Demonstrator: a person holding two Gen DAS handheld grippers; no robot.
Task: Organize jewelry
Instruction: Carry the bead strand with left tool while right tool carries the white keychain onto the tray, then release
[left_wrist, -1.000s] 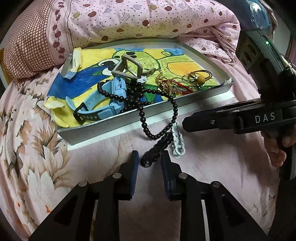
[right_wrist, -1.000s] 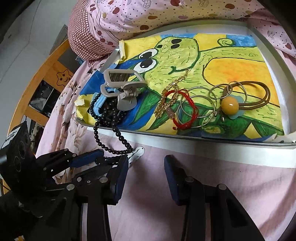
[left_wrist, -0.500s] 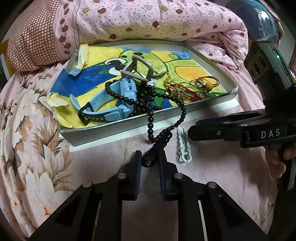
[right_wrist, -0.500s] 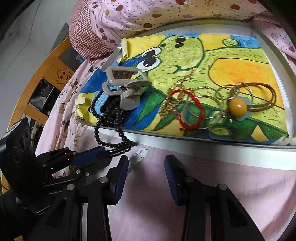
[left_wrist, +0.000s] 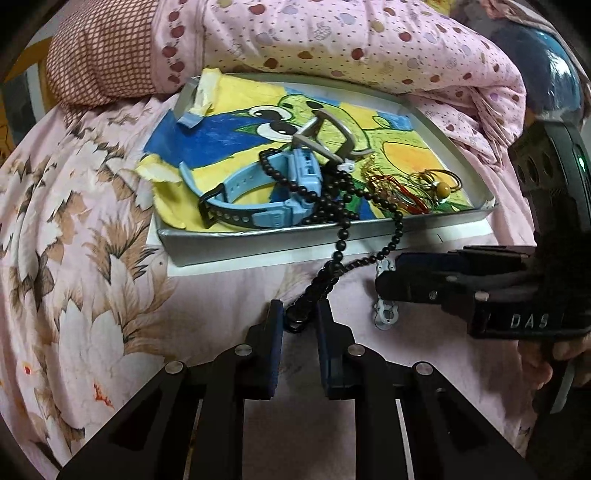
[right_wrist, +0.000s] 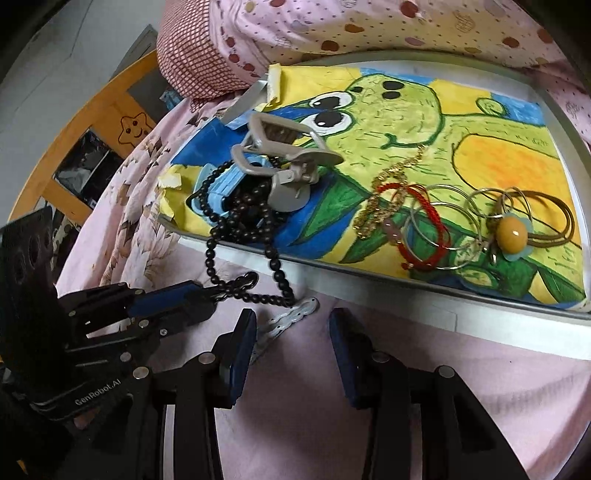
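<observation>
Jewelry: a black bead necklace (left_wrist: 334, 206) trails from the tray's near-left part over its near edge onto the bed; its dark tassel end (left_wrist: 310, 295) runs down into the left gripper.
Left gripper (left_wrist: 298, 325): fingers nearly closed, pinching the tassel end just above the pink bedsheet (left_wrist: 110, 295).
Right gripper (right_wrist: 291, 332): fingers parted with nothing pressed between them, hovering over the sheet before the tray's near edge.
White chain piece (right_wrist: 291, 317): lies on the sheet just outside the tray's near edge, beside the right gripper's left finger; the left view shows it half hidden behind the right gripper.
Tray (left_wrist: 258, 243): shallow and grey, lined with a green cartoon drawing (right_wrist: 406, 122).
Near-left of tray: blue watch (left_wrist: 266, 195) under the bead pile, grey hair claw (right_wrist: 280, 162) on top.
Near-right of tray: gold chain (right_wrist: 384, 192), red cord bracelet (right_wrist: 424, 221), thin metal rings (right_wrist: 454, 218), yellow bead on a brown cord (right_wrist: 511, 230), tangled close together.
Right view only: orange wooden frame with a star face (right_wrist: 110, 122) past the bed's left edge.
Left view only: the person's fingers (left_wrist: 554, 354) on the right gripper's handle.
Far edge: pink spotted quilt (left_wrist: 332, 40) bunched against the tray.
</observation>
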